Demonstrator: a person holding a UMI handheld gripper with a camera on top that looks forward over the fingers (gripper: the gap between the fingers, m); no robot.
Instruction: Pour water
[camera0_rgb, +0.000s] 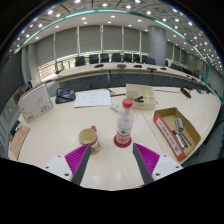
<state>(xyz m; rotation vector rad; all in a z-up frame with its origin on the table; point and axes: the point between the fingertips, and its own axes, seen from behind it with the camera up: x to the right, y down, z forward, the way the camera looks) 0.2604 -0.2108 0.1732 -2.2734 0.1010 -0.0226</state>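
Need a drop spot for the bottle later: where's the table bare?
Bare: table between cup and papers; also between bottle and the open cardboard box. Crowded: far edge. Gripper is open, bottle just ahead.

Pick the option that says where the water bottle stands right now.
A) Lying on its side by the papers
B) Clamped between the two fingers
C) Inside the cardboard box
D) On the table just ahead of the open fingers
D: the bottle stands upright on the table, just ahead of the gripper, whose fingers are spread apart and touch nothing; the cardboard box sits off to its right.
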